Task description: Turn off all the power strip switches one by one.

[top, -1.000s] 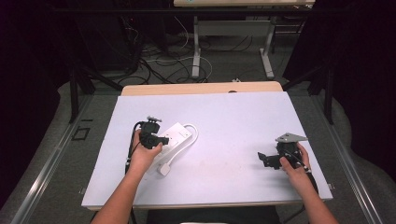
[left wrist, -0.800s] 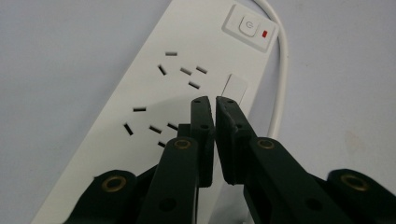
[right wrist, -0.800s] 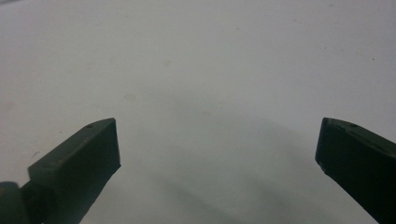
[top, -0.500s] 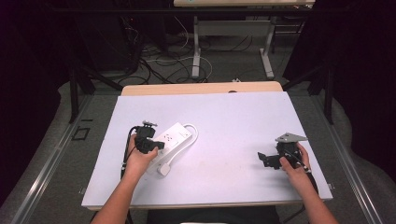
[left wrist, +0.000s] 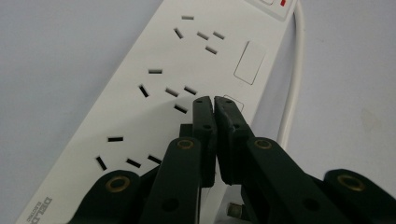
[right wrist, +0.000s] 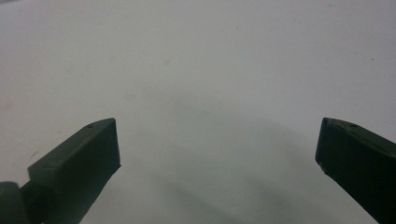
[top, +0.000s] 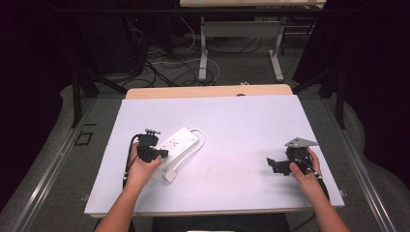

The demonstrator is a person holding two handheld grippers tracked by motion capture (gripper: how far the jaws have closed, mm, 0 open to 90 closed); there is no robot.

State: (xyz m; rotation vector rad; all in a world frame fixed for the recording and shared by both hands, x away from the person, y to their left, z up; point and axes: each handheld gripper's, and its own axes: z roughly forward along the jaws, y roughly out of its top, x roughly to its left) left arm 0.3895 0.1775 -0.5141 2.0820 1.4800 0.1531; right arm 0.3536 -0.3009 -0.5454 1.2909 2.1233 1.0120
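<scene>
A white power strip (top: 181, 141) lies slanted on the left half of the table, and its white cable (top: 200, 137) loops round to a plug (top: 169, 175) in front of it. My left gripper (top: 166, 154) is shut, its tips just over the near end of the strip. In the left gripper view the closed jaws (left wrist: 215, 100) point at the strip's face (left wrist: 154, 51) beside a rocker switch (left wrist: 250, 62), with nothing seen between them. My right gripper (top: 270, 163) stands open over bare table at the right, its fingers (right wrist: 79, 158) wide apart and empty.
The table top (top: 241, 121) is pale, with a wooden strip (top: 208, 92) along its far edge. Beyond it, loose cables (top: 169, 63) lie on the floor near the legs of another table (top: 203, 58). Metal rails run along both sides of the table.
My left gripper has drifted slightly toward the near-left along the power strip, staying shut. The right hand has kept still.
</scene>
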